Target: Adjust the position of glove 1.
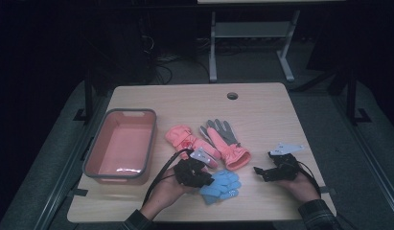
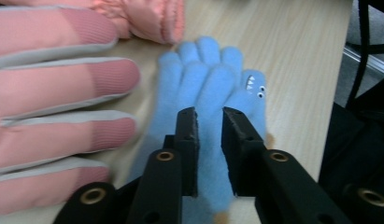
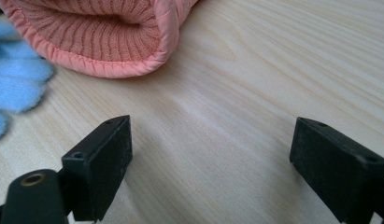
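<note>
The left gripper (image 2: 209, 116) pinches a fold of the blue glove (image 2: 213, 81), jaws nearly shut on the fleece, likely to lift it toward the bin (image 1: 95, 146). The glove lies at the table's (image 1: 261, 105) near edge beside pink gloves (image 1: 228, 143). The right gripper (image 3: 213, 135) rests wide open, empty, over bare wood.

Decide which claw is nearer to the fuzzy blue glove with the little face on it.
Left. The left claw sits right over the fuzzy blue glove, jaws narrowly apart around its fabric. The right claw rests on bare table to the glove's right, jaws wide apart.
</note>
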